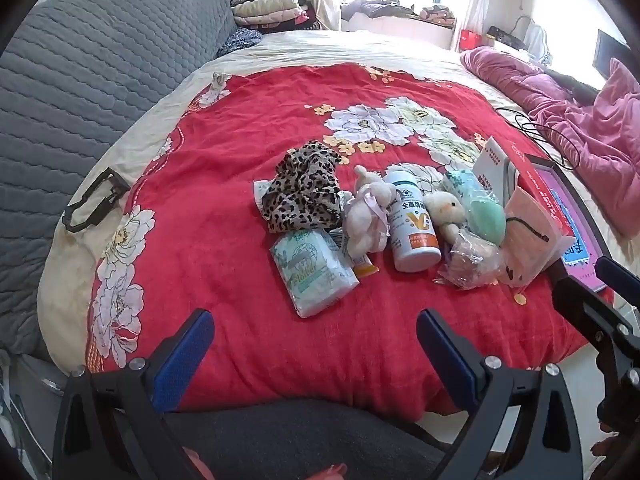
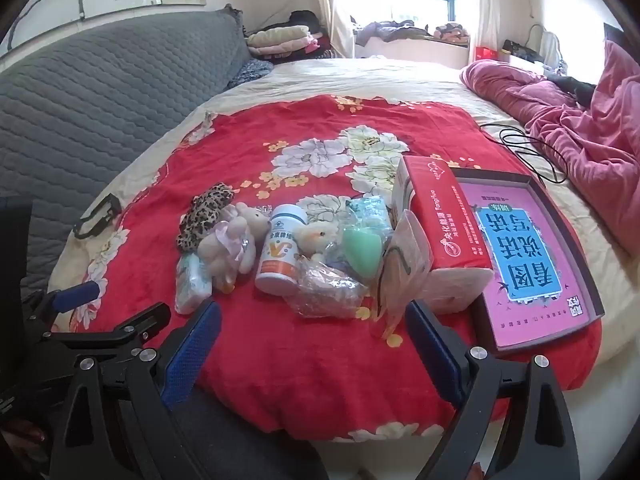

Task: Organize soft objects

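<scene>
A cluster of items lies on the red floral blanket (image 1: 224, 184): a leopard-print cloth (image 1: 302, 192), a tissue pack (image 1: 314, 272), a pale plush bunny (image 1: 368, 216), a white bottle (image 1: 412, 228), a small cream plush (image 1: 444, 208), a green soft piece (image 1: 486, 220) and clear bags (image 1: 472, 260). The same cluster shows in the right wrist view, with the bunny (image 2: 232, 244) and bottle (image 2: 280, 256). My left gripper (image 1: 314, 340) is open and empty, short of the tissue pack. My right gripper (image 2: 314, 332) is open and empty, near the clear bags (image 2: 324, 288).
A red box (image 2: 440, 224) and a tray holding a pink-and-blue book (image 2: 528, 256) lie at the right. A black clip (image 1: 96, 200) sits at the left blanket edge. A grey quilted headboard (image 1: 80, 80) stands left, pink bedding (image 1: 592, 128) right, with a black cable (image 2: 532, 152).
</scene>
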`<control>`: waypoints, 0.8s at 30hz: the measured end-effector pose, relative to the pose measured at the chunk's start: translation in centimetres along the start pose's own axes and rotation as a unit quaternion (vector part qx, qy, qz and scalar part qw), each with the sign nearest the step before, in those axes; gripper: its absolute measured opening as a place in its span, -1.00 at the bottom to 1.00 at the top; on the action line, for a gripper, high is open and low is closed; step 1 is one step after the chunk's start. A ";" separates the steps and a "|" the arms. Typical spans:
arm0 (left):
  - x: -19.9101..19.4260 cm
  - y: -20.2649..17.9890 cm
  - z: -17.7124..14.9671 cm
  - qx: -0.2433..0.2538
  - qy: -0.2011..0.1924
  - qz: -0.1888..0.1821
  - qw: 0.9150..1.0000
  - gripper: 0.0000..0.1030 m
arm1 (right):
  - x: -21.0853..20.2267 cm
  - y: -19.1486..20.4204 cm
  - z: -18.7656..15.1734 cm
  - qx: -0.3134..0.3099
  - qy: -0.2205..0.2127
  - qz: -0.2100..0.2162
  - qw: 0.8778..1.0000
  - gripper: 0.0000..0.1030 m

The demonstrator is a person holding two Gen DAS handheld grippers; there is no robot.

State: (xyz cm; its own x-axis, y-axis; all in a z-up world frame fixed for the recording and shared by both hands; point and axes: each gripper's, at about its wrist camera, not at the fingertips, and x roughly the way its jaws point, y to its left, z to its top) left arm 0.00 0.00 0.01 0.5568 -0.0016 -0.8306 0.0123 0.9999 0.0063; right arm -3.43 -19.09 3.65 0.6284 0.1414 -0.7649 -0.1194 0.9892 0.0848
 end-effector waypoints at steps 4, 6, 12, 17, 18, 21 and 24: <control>0.3 -0.1 0.1 0.008 -0.007 0.008 1.000 0.97 | 0.0 0.0 0.0 0.000 0.000 0.000 1.000 0.81; 0.3 0.0 0.2 0.007 -0.007 0.008 1.000 0.97 | -0.1 0.0 0.0 0.000 0.000 0.001 1.000 0.81; -0.1 0.1 0.2 0.005 -0.015 0.013 1.000 0.97 | -0.4 0.1 0.0 -0.001 -0.005 0.000 1.000 0.81; -0.8 -0.1 0.7 0.014 -0.031 0.028 0.999 0.97 | -0.4 0.1 0.2 -0.001 -0.005 0.001 1.000 0.81; -0.8 -0.2 0.7 0.015 -0.026 0.029 0.999 0.97 | -0.5 0.1 0.2 -0.003 -0.006 0.000 1.000 0.81; -0.8 -0.4 0.7 0.017 -0.020 0.027 0.999 0.97 | -0.5 0.2 0.3 -0.003 -0.005 0.001 1.000 0.81; -0.8 -0.3 0.7 0.011 -0.012 0.015 1.000 0.97 | -0.6 0.2 0.3 -0.005 -0.006 0.000 1.000 0.81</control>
State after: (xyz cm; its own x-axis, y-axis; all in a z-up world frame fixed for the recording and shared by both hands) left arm 0.13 -0.34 1.02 0.5777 0.0284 -0.8157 0.0122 0.9990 0.0434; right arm -3.59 -18.95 4.28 0.6379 0.1423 -0.7568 -0.1272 0.9888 0.0787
